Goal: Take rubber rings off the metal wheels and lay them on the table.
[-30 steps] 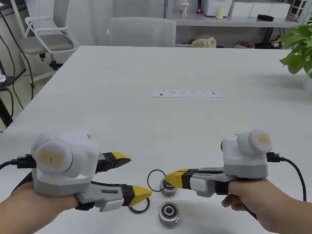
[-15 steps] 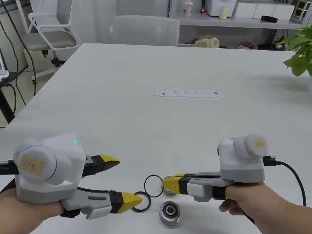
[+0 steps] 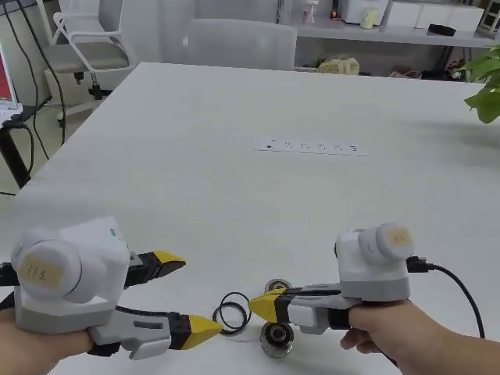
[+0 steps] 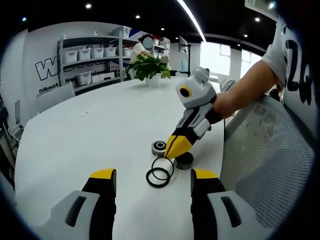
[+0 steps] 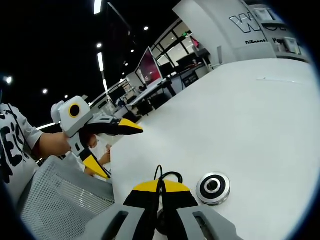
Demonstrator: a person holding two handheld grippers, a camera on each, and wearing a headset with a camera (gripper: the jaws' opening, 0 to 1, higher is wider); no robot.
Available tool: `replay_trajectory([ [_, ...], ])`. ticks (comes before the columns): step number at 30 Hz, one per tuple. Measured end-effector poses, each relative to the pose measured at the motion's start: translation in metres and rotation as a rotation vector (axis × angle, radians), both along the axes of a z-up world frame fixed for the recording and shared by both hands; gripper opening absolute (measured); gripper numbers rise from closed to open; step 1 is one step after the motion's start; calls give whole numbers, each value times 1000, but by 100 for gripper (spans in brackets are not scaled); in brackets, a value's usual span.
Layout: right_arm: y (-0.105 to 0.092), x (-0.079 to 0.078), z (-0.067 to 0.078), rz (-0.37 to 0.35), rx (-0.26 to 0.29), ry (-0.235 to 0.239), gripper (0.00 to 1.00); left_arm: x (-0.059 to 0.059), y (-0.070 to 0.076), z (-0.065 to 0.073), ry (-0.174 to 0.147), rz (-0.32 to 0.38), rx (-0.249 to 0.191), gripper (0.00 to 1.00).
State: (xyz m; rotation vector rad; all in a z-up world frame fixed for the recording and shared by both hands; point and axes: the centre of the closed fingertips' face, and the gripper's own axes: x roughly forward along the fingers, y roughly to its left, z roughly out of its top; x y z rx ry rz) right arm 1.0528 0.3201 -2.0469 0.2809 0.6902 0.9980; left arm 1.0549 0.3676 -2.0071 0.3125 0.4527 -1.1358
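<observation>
Held ring [image 4: 163, 166]: pinched in my right gripper [image 3: 259, 306], low over the table [image 3: 234, 156] near its front edge, ready, I judge, to drop beside the laid ring [image 4: 157, 178].
Metal wheels [image 3: 276, 285]: just beside both rings.
Right gripper pose: level, pointing left.
Left gripper [image 3: 195, 293]: jaws wide, empty, aimed at the rings.

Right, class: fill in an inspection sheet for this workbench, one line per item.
Surface: white table.
Job's things: far wheel and near wheel on the table; loose ring lying flat; held ring in the right gripper.
Clutter: power strip mid-table.
Grippers: left gripper open; right gripper shut on the held ring.
Cables: cable behind the right gripper.
Surroundings: chair, plant, shelf.
</observation>
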Motion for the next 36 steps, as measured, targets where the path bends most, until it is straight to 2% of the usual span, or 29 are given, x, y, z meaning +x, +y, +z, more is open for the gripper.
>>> replay_trajectory([
  [10, 6, 2, -6, 6, 0, 14, 0, -1, 5, -5, 10, 11, 3, 57],
  [36, 4, 9, -18, -22, -20, 29, 0, 0, 4, -9, 24, 13, 14, 56],
])
